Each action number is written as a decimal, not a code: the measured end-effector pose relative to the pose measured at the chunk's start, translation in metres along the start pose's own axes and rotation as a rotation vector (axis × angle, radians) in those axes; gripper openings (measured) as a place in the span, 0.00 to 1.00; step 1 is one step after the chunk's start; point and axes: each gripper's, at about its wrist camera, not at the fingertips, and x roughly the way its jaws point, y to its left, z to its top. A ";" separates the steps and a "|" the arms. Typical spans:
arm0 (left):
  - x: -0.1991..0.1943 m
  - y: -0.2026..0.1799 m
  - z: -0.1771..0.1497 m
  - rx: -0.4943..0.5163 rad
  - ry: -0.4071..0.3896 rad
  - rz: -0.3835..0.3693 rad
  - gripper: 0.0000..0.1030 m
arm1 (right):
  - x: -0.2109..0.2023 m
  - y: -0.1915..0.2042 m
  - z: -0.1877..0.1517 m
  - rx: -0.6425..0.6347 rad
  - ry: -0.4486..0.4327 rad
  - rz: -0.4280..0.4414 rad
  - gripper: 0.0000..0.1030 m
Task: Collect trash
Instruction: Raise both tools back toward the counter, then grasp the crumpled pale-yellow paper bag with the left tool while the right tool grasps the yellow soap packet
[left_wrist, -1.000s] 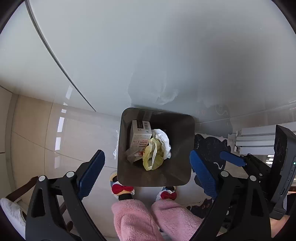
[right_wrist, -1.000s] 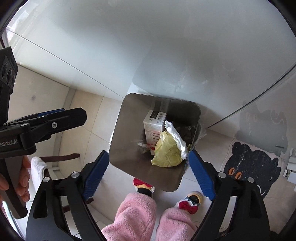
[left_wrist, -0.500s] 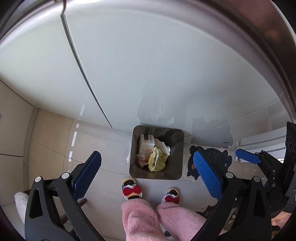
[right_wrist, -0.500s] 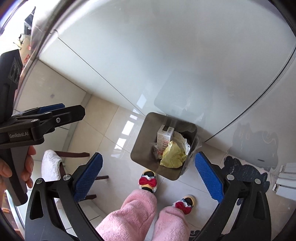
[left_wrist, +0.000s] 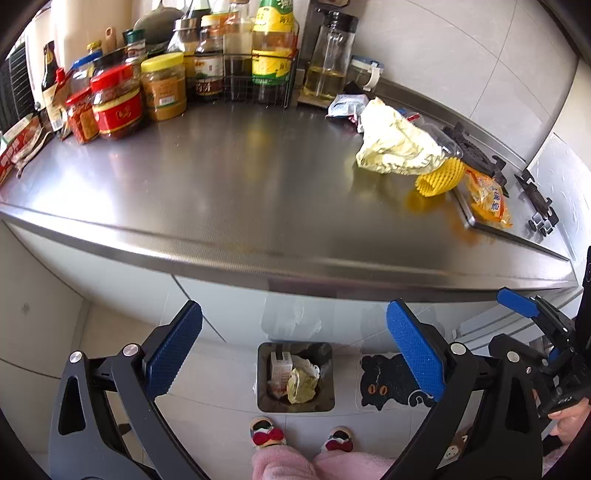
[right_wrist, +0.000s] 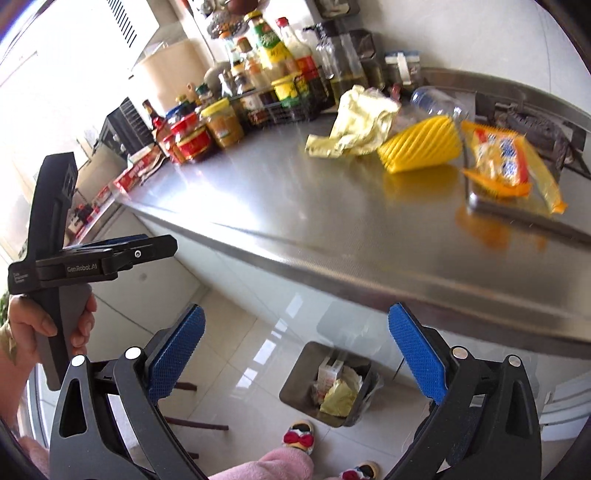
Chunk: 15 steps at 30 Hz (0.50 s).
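Both tongs are spread wide with nothing between the blue pads. The left tongs (left_wrist: 293, 354) hang out in front of the steel bench (left_wrist: 229, 177), and below them on the floor sits the trash bin (left_wrist: 295, 376), right by the cabinet fronts. The bin holds a small carton (left_wrist: 279, 367), a crumpled yellow wrapper (left_wrist: 302, 386) and a bit of white paper (left_wrist: 306, 365). A black cat mat (left_wrist: 391, 382) lies on the floor just beside the bin.

The right tongs (right_wrist: 295, 350) are released too, also in the air at the bench edge, with the bin showing lower down in that view.

Trash on the bench sits bunched up toward the stove end: a big crumpled yellow bag (left_wrist: 395, 142), a yellow foam net sleeve (left_wrist: 439, 177) touching it, and an orange snack packet (left_wrist: 487, 199) lying on the stove's edge. A clear plastic bottle (right_wrist: 437, 103) lies behind the foam sleeve, and a silvery pouch (left_wrist: 345, 105) sits near the back by the oil bottle.

The far corner of the bench is crowded with sauce jars and bottles (left_wrist: 147, 85), well apart from the trash pile. Pink fuzzy trousers and slippers (left_wrist: 267, 435) poke out at the bottom, standing just by the bin.
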 end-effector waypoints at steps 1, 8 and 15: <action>0.002 -0.004 0.007 0.012 -0.012 -0.007 0.92 | -0.004 -0.006 0.009 0.006 -0.019 -0.019 0.97; 0.016 -0.037 0.057 0.093 -0.051 -0.082 0.83 | -0.018 -0.053 0.048 0.084 -0.122 -0.183 0.97; 0.051 -0.057 0.099 0.160 -0.053 -0.141 0.72 | -0.018 -0.097 0.073 0.195 -0.157 -0.268 0.96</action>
